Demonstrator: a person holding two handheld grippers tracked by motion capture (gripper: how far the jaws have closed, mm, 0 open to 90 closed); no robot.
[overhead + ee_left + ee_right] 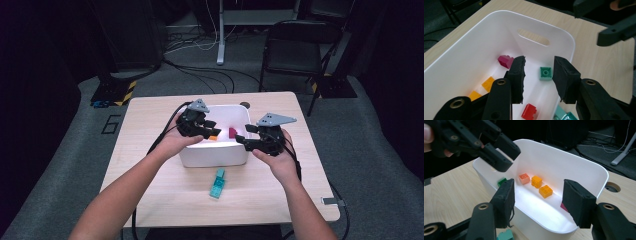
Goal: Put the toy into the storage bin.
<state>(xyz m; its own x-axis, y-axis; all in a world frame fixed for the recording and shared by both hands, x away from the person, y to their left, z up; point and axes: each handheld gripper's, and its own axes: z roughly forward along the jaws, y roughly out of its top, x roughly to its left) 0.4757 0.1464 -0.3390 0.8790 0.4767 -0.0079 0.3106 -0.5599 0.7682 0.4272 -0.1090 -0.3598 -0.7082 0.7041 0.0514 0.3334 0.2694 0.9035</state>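
While over white bin (214, 155), left claw (537, 75) gapes empty; right claw (537, 202) likewise, seemingly.

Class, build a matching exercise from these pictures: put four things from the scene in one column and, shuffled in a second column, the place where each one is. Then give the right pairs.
Things
1. teal brick
2. magenta brick
3. left claw
4. black chair

Places
A. on the floor beyond the far edge of the table
B. inside the white bin
C. on the table, in front of the bin's near wall
D. above the bin's left side, jaws apart with nothing between them

Right pairs: 1-C, 2-B, 3-D, 4-A
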